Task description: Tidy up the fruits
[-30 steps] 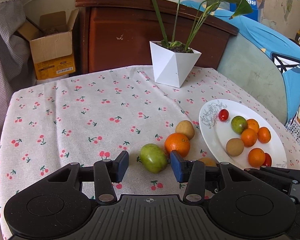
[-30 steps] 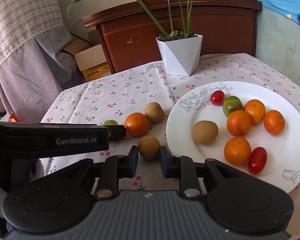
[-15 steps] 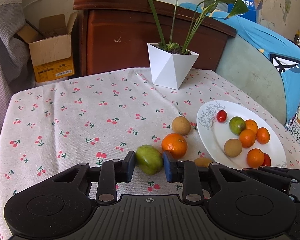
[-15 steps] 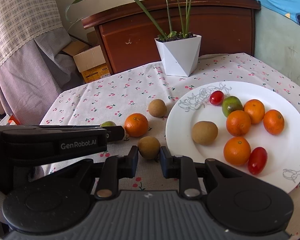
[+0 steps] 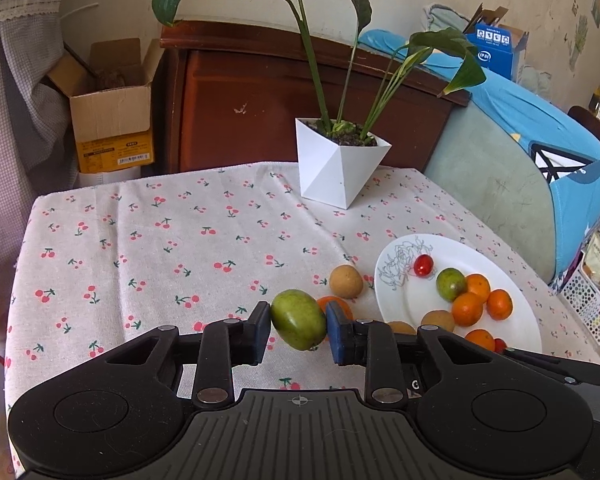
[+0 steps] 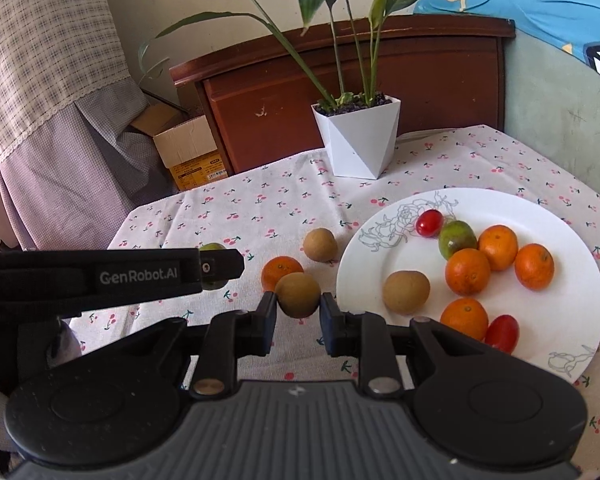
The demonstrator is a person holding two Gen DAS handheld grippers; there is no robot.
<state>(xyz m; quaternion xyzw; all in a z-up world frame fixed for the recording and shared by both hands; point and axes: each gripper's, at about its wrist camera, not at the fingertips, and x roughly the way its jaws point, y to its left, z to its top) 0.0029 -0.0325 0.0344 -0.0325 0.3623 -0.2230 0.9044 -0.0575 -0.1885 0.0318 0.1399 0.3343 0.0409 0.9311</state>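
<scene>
Though smooth, green fruit (image 5: 299, 319) (oval)

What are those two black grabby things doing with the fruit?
A person is sorting fruit onto the white plate. The left gripper is shut on a green fruit, and the right gripper is shut on a brown fruit. An orange and another brown fruit sit on the cherry tablecloth. The plate already holds several fruits.
</scene>
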